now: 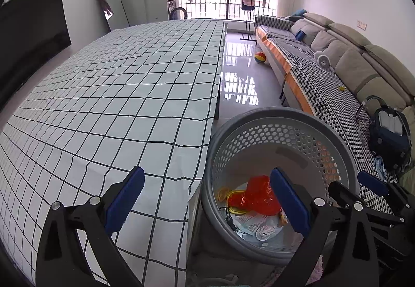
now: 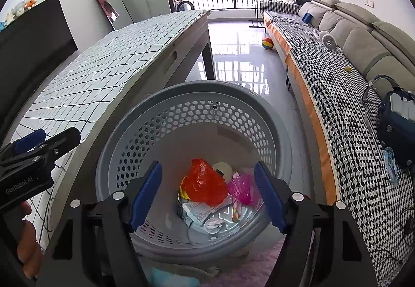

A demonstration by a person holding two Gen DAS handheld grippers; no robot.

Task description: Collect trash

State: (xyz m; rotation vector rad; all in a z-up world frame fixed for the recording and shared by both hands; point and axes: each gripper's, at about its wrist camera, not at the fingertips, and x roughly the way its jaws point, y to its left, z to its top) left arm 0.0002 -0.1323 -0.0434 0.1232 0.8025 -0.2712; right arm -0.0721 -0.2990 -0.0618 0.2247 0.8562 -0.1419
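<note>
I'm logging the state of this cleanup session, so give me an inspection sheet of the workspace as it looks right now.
Surface: table under a grid-pattern cloth; nothing seen on the part in view.
Job's things: grey perforated basket on the floor beside the table, holding a red plastic bag, a pink wrapper and paper scraps.
Clutter: ball on the floor; blue bag on the sofa.
Grippers: left gripper open and empty at the table edge; right gripper open and empty above the basket.
Cables: cords beside the blue bag.
Surroundings: sofa, leaning mirror, barred window with hanging laundry.
</note>
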